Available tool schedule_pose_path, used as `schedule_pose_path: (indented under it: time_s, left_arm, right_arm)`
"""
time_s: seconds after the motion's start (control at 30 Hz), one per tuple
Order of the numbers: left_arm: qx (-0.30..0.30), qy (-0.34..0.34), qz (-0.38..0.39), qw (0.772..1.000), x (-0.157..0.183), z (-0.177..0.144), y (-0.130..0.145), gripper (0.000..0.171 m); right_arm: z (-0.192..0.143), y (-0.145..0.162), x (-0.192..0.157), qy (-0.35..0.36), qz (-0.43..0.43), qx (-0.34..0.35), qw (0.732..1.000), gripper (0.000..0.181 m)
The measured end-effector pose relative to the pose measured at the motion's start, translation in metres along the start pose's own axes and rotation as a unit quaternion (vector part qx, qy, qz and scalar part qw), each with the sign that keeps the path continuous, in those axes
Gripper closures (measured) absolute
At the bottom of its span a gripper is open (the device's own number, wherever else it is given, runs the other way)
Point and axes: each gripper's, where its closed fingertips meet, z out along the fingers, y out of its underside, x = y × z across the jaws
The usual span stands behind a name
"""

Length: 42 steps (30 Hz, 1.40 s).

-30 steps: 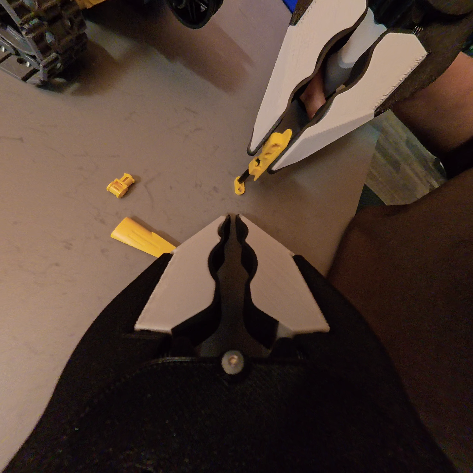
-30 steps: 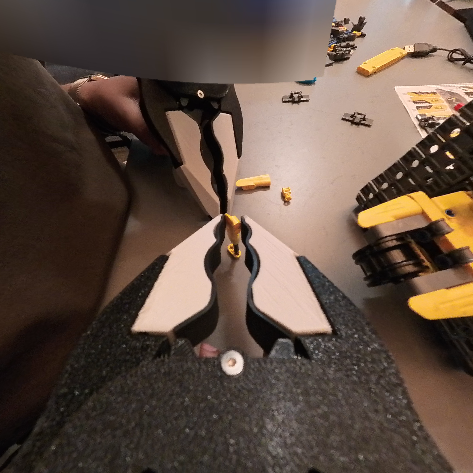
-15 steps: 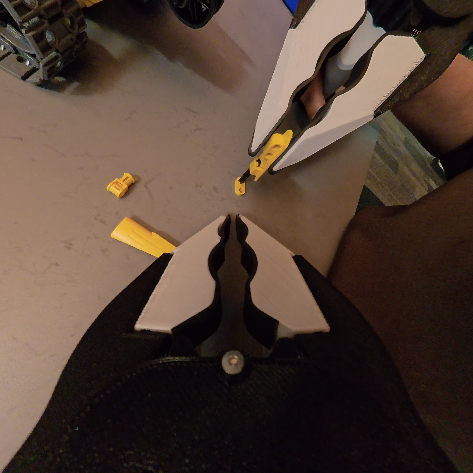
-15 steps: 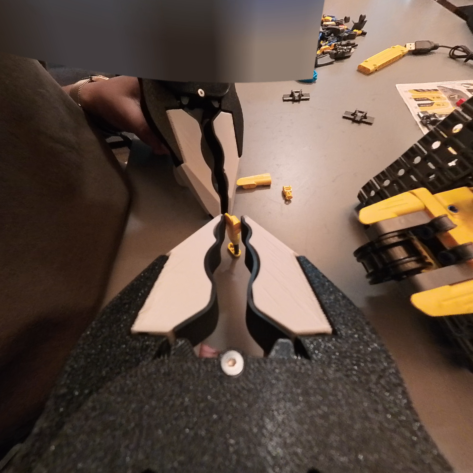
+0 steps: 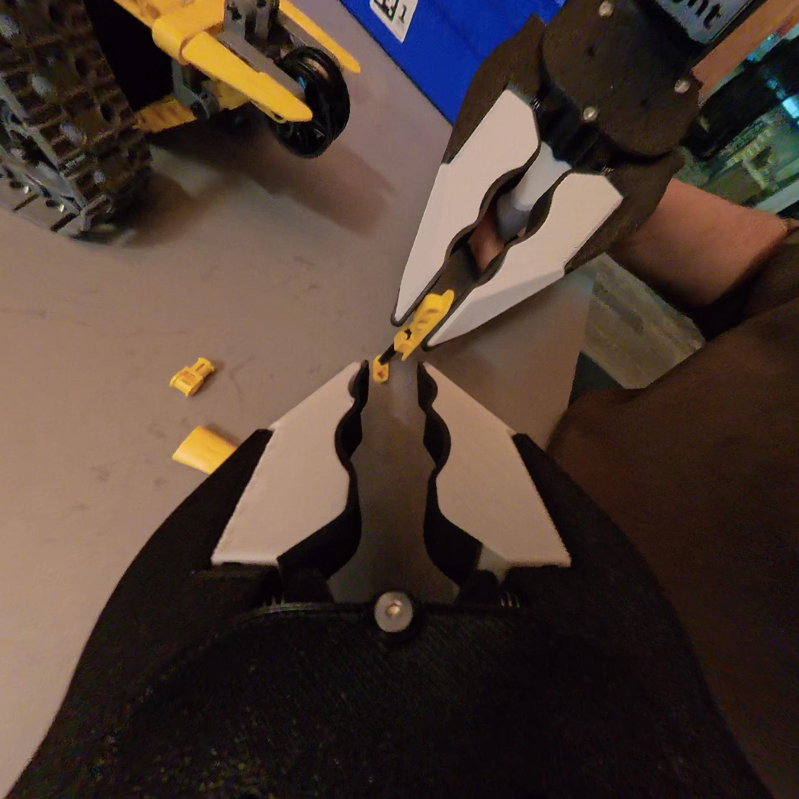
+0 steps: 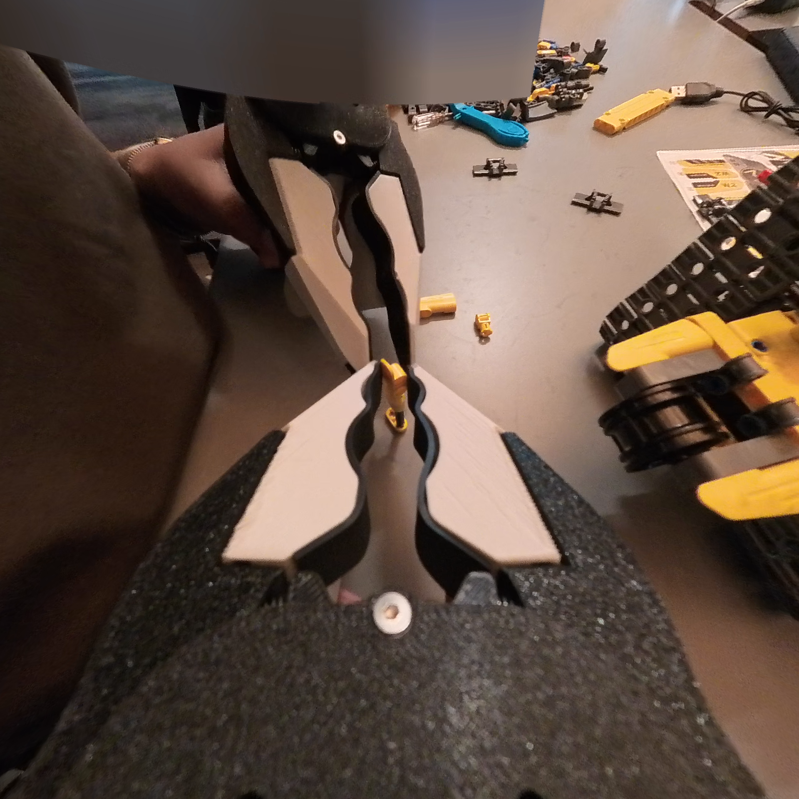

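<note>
My right gripper (image 6: 395, 369) is shut on a small yellow toy-brick part (image 6: 395, 382) with a black pin and a yellow ring end (image 6: 395, 419). It holds the part just above the grey table (image 5: 129, 302). In the left wrist view that gripper (image 5: 417, 333) comes in from the upper right with the yellow part (image 5: 426, 320) sticking out of its tips. My left gripper (image 5: 391, 372) is open. The part's ring end (image 5: 380, 371) sits between its tips, close to the left fingertip (image 5: 356, 374). The left gripper also shows in the right wrist view (image 6: 385, 346), facing mine.
A small yellow connector (image 5: 192, 376) and a yellow sleeve piece (image 5: 203, 449) lie left of my left gripper. A yellow and black tracked model (image 6: 713, 389) stands at the right. Black clips (image 6: 596, 203), a blue tool (image 6: 493, 123), a printed sheet (image 6: 713, 173) and loose parts (image 6: 562, 73) lie farther back. The table edge (image 5: 575, 389) and a person's lap are close by. The left tips stand about 7 cm off the small yellow connector (image 5: 192, 376). My right wrist view (image 6: 484, 319) looks at it from another angle.
My left gripper has opened and moved forward, so the part's ring end now lies between its tips. The right gripper still holds the yellow part.
</note>
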Motion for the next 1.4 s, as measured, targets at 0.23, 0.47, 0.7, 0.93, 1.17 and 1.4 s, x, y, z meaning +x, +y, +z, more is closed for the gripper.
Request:
schedule_pose_path:
  time_s: [0.23,0.47,0.7,0.93,1.17,1.4]
  left_arm:
    - [-0.01,-0.045,0.074,0.996,0.0014,0.0079,-0.0005,0.171]
    - [0.0,-0.035,0.085,0.996,0.0041,0.0068,-0.0039,0.171]
    - [-0.007,-0.043,0.107,0.993,0.0037,0.008,-0.0031,0.171]
    - [-0.014,-0.047,0.104,0.993,0.0022,0.0089,-0.0014,0.171]
    - [-0.017,-0.045,0.094,0.994,0.0007,0.0081,0.0002,0.171]
    - [-0.02,-0.041,0.08,0.996,-0.0004,0.007,0.0018,0.171]
  right_arm:
    - [-0.0008,0.0007,0.0019,0.005,0.008,0.0,1.0,0.171]
    - [-0.0007,0.001,0.0011,0.003,0.009,-0.001,1.0,0.172]
    - [-0.001,0.0033,0.0006,0.001,0.015,-0.007,1.0,0.172]
    - [-0.0006,0.0061,0.0006,-0.005,0.02,-0.018,1.0,0.173]
    - [0.0024,0.0058,0.0009,-0.017,0.033,-0.031,0.999,0.173]
    - [0.006,0.0055,0.0005,-0.025,0.038,-0.041,0.998,0.174]
